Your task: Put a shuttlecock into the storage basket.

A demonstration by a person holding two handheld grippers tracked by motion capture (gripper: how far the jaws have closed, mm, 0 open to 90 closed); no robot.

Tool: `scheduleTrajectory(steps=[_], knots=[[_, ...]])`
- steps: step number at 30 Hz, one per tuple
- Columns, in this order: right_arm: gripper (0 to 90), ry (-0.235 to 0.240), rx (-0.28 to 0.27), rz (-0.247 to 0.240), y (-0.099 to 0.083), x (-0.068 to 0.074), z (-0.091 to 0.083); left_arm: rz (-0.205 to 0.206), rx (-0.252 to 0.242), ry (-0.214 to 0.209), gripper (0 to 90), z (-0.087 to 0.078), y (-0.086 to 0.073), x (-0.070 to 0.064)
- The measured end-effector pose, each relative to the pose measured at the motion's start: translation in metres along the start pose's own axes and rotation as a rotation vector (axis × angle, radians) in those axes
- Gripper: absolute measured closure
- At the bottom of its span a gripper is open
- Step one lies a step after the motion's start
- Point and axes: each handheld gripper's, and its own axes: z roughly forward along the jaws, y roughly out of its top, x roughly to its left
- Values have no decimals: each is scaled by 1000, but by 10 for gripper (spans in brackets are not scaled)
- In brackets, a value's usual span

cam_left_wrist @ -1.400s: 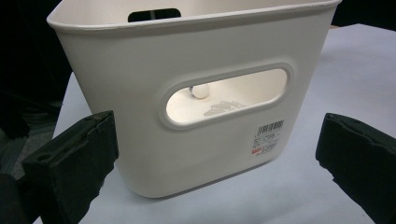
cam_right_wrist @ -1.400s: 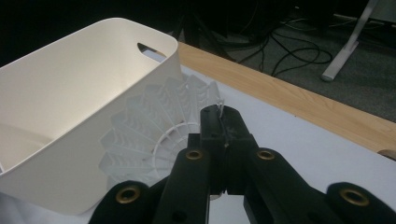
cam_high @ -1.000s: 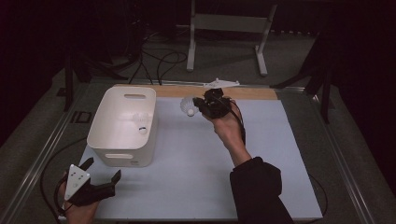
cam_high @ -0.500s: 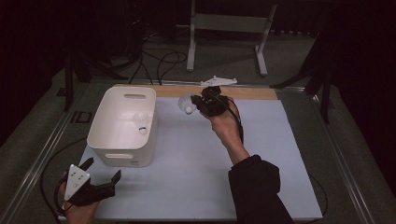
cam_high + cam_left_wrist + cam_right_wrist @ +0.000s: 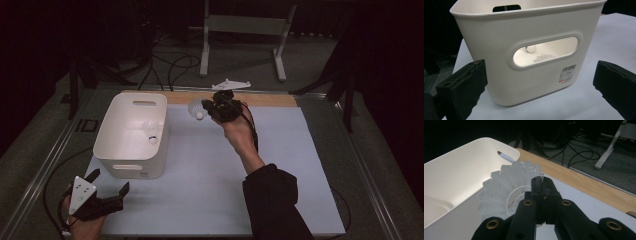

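Dark floor with cables and a metal stand lies behind the desk (image 5: pixel 280 165), whose pale mat runs up to a wooden strip at the far edge. Much of the room is black and hard to read.

Toward the desk's left edge stands a white bin (image 5: pixel 131 134). A second shuttlecock (image 5: pixel 149 131) lies inside it, small and faint from above; through the bin's handle slot in the left gripper view only its round cork and a few feathers can be made out.

Near the far edge, just right of the bin, the right claw (image 5: pixel 209 108) is clamped on the skirt of a white shuttlecock (image 5: pixel 196 108). In the right gripper view the jaws meet on the rim of the feathers, and they hide the near part of the skirt; the shuttlecock hangs off the claw's tip on the bin side, beside the bin's rim and not over it, cork pointing down.

At the near left corner the left claw (image 5: pixel 107 186) sits with jaws spread wide, holding nothing, facing the bin's near wall. Its jaw tips are cut off in its own view.
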Motion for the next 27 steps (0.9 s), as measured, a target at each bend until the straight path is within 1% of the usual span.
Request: scheduleTrajectory(steps=[14,27], knots=[[893,7,-19,-3,4,0,3,-1,-1,0,1,0,0,0],[893,17,-32,-3,11,4,5,-1,0,-2,1,0,0,0]])
